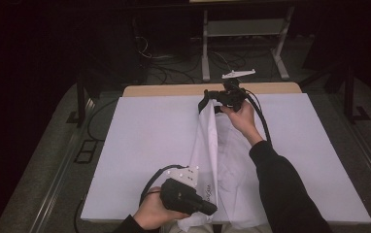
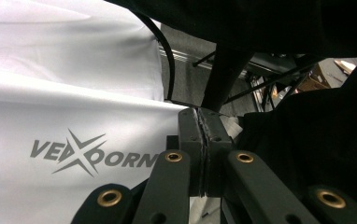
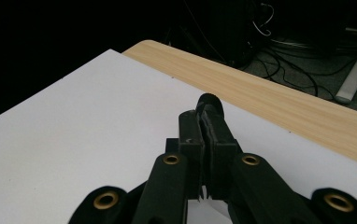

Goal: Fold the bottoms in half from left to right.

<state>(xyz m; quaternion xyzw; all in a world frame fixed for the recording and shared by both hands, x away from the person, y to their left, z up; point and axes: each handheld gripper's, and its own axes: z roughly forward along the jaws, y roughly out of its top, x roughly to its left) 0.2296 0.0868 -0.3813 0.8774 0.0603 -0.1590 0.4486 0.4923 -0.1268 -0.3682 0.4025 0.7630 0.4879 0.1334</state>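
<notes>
A white garment (image 1: 222,160) with a grey printed logo (image 2: 90,156) lies stretched from the near edge to the far edge of the white-covered table (image 1: 140,141). At the near edge my left gripper (image 1: 212,209) is shut on the garment's near end, and white cloth shows under its jaws (image 2: 203,126). At the far edge my right gripper (image 1: 210,95) is shut on the garment's far end and holds it raised a little, so a ridge runs between the two grippers. In the right gripper view a dark bit of cloth sticks out past the closed tips of the right gripper (image 3: 204,121).
A bare wooden strip (image 1: 174,90) of the table (image 3: 284,100) runs along the far edge. Behind it stand a grey metal frame (image 1: 244,29) and cables on the floor (image 1: 174,68). A dark sleeve (image 1: 280,194) crosses the garment's right half. Bare white cover lies left and right.
</notes>
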